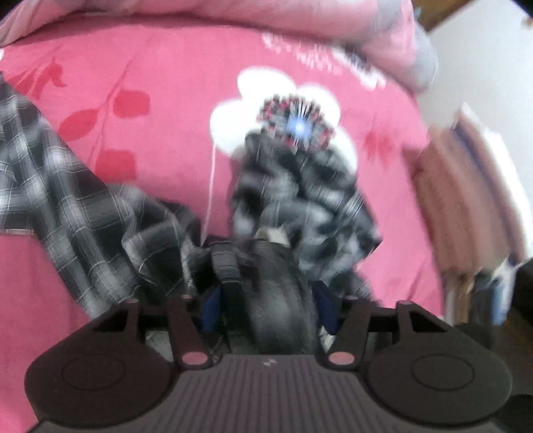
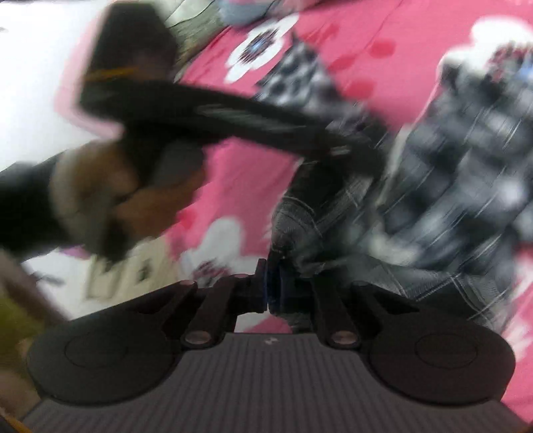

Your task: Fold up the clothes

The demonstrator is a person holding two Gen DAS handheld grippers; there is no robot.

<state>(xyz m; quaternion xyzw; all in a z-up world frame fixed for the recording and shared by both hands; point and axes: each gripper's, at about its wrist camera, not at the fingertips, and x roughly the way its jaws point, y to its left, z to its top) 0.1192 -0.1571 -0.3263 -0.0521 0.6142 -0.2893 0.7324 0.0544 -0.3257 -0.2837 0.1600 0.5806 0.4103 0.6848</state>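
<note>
A black-and-grey plaid shirt (image 1: 299, 193) lies bunched on a pink flowered bed sheet (image 1: 166, 66). Another part of it spreads to the left (image 1: 66, 200). My left gripper (image 1: 266, 266) is shut on a thick roll of this shirt, which hides the right finger. In the right wrist view, my right gripper (image 2: 271, 286) is shut on a thin edge of the plaid shirt (image 2: 449, 183), which rises up and to the right. The other hand-held gripper (image 2: 233, 113) reaches in from the left, held by a person's hand (image 2: 133, 203). Both views are motion-blurred.
A rolled pink quilt (image 1: 333, 20) lies along the far side of the bed. Brown fabric or furniture (image 1: 466, 200) stands past the bed's right edge by a white wall. A cream garment with lettering (image 2: 133, 269) lies at the lower left.
</note>
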